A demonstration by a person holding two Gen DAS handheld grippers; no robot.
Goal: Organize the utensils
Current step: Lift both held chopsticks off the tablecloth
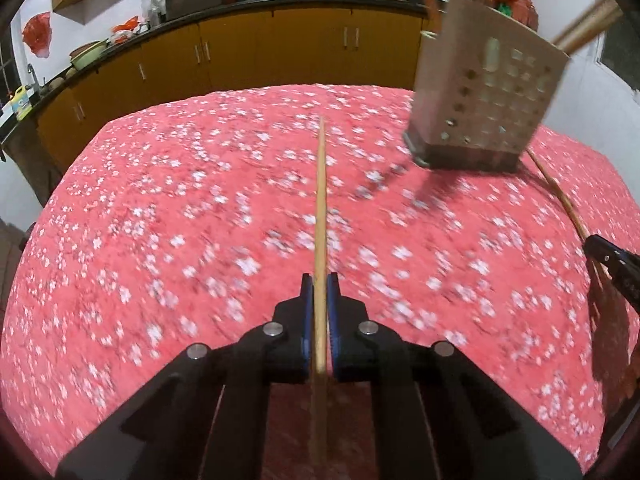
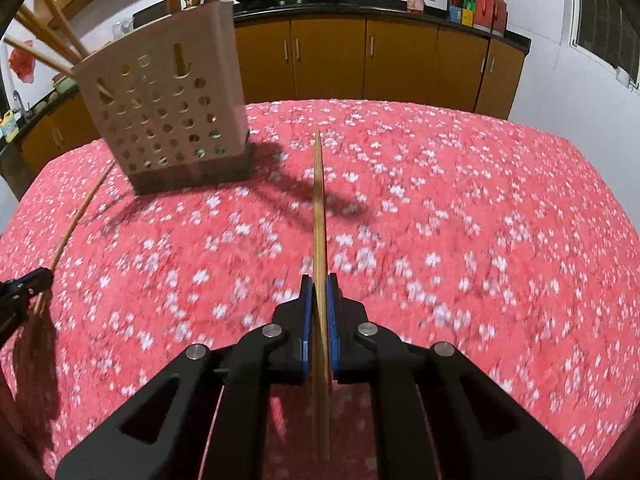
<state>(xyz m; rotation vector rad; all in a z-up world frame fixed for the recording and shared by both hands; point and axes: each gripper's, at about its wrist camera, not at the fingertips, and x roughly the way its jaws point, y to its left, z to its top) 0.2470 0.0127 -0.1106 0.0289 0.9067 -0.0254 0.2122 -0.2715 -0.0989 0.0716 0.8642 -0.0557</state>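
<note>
chopstick point(image 1: 321, 200) pinched in left claw point(image 1: 320, 284); right claw point(image 2: 319, 284) pinches another chopstick point(image 2: 319, 200).

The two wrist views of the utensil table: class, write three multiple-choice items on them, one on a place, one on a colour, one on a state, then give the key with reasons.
1. In the right wrist view, the perforated holder stands
A. upper left
B. lower right
C. dead centre

2. The tablecloth is
A. plain blue
B. red with white flowers
C. green striped

3. The left gripper is
A. wide open
B. shut on a chopstick
C. out of view

Key: A, it sits left of the right gripper; B, the print shows throughout; B, its pads pinch the stick.
</note>
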